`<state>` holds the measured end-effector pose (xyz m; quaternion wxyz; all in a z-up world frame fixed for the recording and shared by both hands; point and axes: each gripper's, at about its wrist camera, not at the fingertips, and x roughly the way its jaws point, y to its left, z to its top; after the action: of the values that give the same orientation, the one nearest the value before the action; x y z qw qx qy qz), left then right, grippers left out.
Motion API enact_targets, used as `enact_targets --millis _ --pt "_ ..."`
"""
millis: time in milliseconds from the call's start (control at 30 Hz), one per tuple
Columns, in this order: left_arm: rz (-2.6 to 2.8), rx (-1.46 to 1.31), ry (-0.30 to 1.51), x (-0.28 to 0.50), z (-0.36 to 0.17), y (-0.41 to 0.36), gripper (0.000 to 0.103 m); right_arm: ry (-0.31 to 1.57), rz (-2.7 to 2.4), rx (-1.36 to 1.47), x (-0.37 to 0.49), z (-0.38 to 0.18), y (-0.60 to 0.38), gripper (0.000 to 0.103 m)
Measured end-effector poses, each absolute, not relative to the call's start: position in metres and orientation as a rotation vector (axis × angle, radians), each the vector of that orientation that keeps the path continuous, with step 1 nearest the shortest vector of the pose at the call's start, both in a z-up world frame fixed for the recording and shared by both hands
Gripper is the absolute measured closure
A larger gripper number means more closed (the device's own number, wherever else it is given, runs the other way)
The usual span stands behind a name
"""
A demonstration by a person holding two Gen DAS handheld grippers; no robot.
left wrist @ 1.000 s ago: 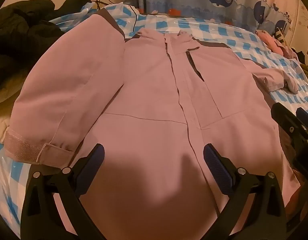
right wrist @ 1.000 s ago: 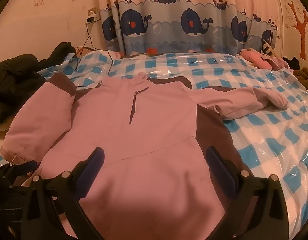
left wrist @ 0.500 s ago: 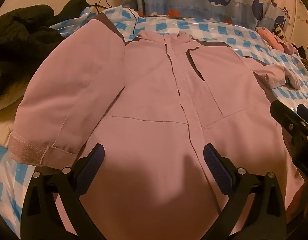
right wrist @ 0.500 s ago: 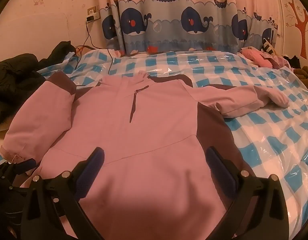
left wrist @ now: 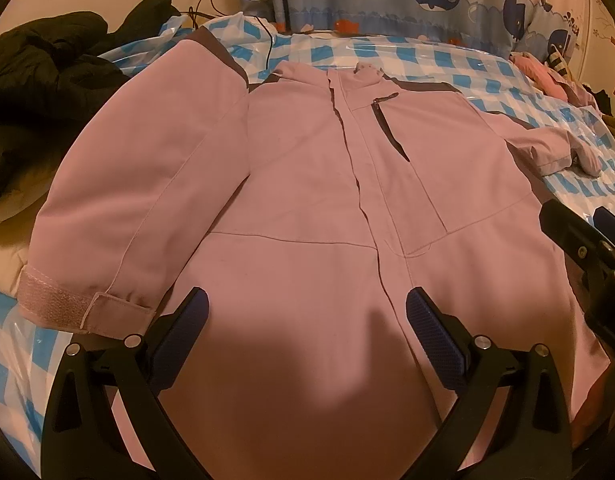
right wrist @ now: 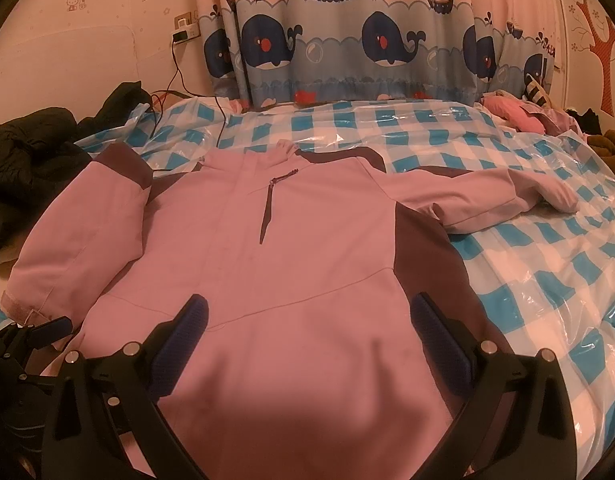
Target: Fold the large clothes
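Jacket (left wrist: 307, 208) lies front-up and spread flat on the checked plastic bed cover (right wrist: 527, 280), its near sleeve (left wrist: 139, 200) alongside the body and its far sleeve (right wrist: 491, 196) stretched outward, which likely leaves you the sleeves to fold in first. Your left gripper (left wrist: 307, 312) and right gripper (right wrist: 309, 316) both hover over the hem, jaws wide, holding nothing. Whale curtains (right wrist: 379, 48) hang behind; dark clothes (left wrist: 43, 92) pile beside.

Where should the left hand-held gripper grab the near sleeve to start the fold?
Probably the cuff of the pink jacket. It lies flat beside the body, its strap end nearest the open left hand-held gripper. Come in from the left, low over the checkered cover, pinching across the cuff edge.
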<state>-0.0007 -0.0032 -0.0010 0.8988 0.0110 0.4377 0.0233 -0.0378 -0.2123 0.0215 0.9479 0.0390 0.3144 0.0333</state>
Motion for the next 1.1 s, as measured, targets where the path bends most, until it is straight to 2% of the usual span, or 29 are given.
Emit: enact_targets --millis 1100 --pt "0.051 0.03 0.904 -0.0013 -0.0009 -0.0025 0.008 0.648 0.07 0.079 -0.0357 0.019 -0.2115 0.006"
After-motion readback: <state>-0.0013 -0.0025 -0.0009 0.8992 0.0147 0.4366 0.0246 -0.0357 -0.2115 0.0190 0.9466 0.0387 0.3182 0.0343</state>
